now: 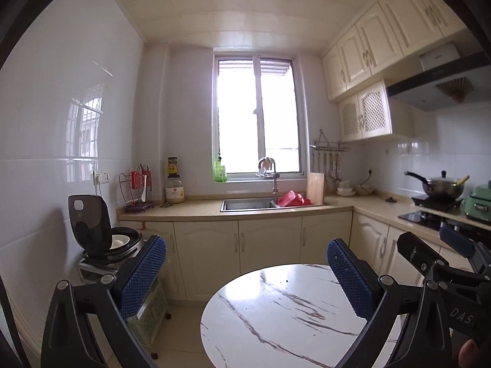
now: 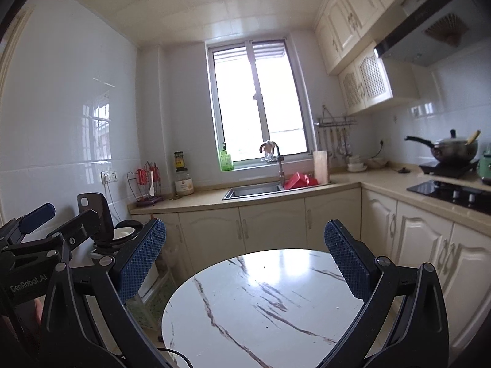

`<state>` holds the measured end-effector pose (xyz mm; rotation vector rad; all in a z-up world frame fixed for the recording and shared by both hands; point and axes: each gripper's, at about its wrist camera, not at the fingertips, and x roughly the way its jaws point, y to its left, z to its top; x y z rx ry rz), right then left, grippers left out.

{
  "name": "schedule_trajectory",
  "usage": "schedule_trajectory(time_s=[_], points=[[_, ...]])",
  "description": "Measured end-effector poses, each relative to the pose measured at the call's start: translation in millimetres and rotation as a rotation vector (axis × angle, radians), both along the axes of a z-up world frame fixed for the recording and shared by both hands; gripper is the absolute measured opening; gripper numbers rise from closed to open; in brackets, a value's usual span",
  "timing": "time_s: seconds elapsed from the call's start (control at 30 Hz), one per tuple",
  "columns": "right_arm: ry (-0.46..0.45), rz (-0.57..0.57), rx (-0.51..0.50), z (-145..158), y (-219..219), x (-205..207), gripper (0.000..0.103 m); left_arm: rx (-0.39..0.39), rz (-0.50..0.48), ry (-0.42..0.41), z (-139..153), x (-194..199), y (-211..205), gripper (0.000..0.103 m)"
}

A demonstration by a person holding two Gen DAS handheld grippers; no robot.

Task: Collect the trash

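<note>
My left gripper [image 1: 245, 273] and right gripper [image 2: 244, 257] both gape wide and empty above the round marble table [image 1: 276, 316]. I see no obvious trash, only dark specks at twelve o'clock. I judge I'm searching; next comes finding some.

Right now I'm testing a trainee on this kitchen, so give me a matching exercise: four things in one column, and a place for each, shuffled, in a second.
Things:
1. green bottle
2. pot
3. red items
4. cutting board

Places:
A. on the cooker at the right
B. leaning upright, right of the sink
C. on the window sill
D. by the sink, just right of the tap

Pairs: 1-C, 2-A, 3-D, 4-B
</note>
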<state>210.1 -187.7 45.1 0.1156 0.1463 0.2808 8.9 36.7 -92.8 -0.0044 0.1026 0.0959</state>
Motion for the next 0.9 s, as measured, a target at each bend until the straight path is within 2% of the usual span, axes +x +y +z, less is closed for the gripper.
schedule_trajectory(time_s=[0.27,0.43,0.67,0.9], points=[[-0.025,-0.071,-0.049,10.0,44.4,-23.5,0.103,-0.019,-0.047,-0.011,-3.9,-13.9,65.7,0.102],[-0.037,-0.154,-0.080,12.6,75.1,-52.4,0.103,-0.046,-0.120,0.010,-8.0,-21.2,104.0,0.102],[-0.046,-0.213,-0.125,17.5,95.3,-82.5,0.103,-0.075,-0.153,0.027,-0.7,-25.9,144.9,0.102],[-0.046,-0.208,-0.177,24.6,96.1,-81.9,0.103,-0.100,-0.140,0.010,-1.1,-38.1,162.1,0.102]])
